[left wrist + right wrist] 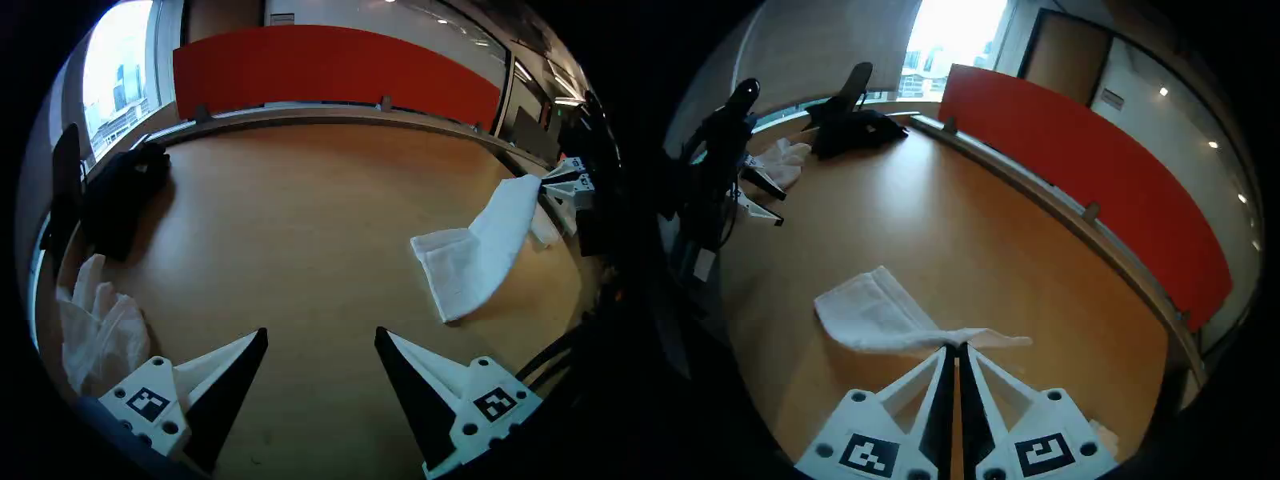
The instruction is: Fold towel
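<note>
DESK: What sits nearest the left gripper point(320, 330)?

PHOTOGRAPHER: Its own two fingers, spread wide apart, with only the wooden table point(304, 224) between them. Black-and-white marker squares point(148, 402) sit on both finger bases, the one printed pattern that can be made out.

DESK: And the towel point(468, 260)?

PHOTOGRAPHER: It is white and lies ahead and to the right of those open fingers. Its near end lies flat on the wood. The long axis runs away to the right and climbs to the right gripper point(954, 348), which holds the far end off the table.

DESK: From the right gripper view?

PHOTOGRAPHER: The fingers are pressed together on the towel's edge, right at their tips. The cloth stretches ahead and to the left from there. Its far end is spread flat, the short edge facing away.

DESK: Room to work?

PHOTOGRAPHER: Open wood runs ahead of both grippers to the table's raised rear rail point(320, 116), where a red partition point(336, 72) stands. Just left of the left gripper, a crumpled white bundle point(100, 328) lies near the table's edge. Farther along that side is a black bag point(120, 196), then a window point(120, 88). In the right gripper view, the left gripper hangs far off to the left, beyond the towel.
</note>
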Motion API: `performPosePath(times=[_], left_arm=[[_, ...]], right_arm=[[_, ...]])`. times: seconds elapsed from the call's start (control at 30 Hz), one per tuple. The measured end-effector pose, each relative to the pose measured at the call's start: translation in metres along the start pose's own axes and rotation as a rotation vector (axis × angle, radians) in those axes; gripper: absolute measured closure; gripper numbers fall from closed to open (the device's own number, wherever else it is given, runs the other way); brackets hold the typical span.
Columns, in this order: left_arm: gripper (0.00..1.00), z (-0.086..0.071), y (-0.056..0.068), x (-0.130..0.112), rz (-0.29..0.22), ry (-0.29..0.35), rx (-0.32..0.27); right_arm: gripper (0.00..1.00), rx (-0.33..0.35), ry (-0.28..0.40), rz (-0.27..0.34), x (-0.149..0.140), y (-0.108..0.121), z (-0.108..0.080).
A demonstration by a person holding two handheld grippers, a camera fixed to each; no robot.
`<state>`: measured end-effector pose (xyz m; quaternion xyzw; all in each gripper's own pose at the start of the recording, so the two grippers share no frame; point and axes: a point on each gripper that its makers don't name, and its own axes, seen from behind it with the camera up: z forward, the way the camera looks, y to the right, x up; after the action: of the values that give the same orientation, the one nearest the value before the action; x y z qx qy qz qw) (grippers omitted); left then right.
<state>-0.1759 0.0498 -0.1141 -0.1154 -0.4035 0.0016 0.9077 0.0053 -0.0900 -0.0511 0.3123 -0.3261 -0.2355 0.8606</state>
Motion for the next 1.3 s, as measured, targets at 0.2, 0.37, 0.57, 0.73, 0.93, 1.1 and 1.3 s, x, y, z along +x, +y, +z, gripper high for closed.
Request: performPosePath(times=[0.2, 0.37, 0.57, 0.73, 0.93, 1.1, 1.3], left_arm=[[0.00, -0.001, 0.000, 0.001, 0.001, 0.004, -0.002], [0.00, -0.002, 0.000, 0.002, 0.000, 0.007, -0.004], [0.00, -0.003, 0.001, 0.004, 0.000, 0.012, -0.009], [0.00, -0.004, 0.000, 0.004, -0.004, 0.013, -0.010], [0.00, -0.006, -0.004, 0.003, -0.011, 0.014, -0.005], [0.00, -0.011, -0.010, 0.001, -0.020, 0.017, 0.004], [0.00, -0.019, -0.020, -0.003, -0.042, 0.020, 0.026]], right_arm=[[0.94, 0.025, 0.004, -0.013, 0.003, -0.012, 0.001], [0.94, 0.048, 0.007, -0.028, 0.006, -0.025, 0.005], [0.94, 0.090, 0.003, -0.051, 0.008, -0.047, 0.012], [0.94, 0.133, -0.005, -0.067, 0.007, -0.069, 0.022], [0.94, 0.186, -0.018, -0.083, 0.006, -0.092, 0.039], [0.94, 0.236, -0.026, -0.113, 0.007, -0.109, 0.054], [0.94, 0.281, -0.044, -0.171, 0.006, -0.125, 0.067]])
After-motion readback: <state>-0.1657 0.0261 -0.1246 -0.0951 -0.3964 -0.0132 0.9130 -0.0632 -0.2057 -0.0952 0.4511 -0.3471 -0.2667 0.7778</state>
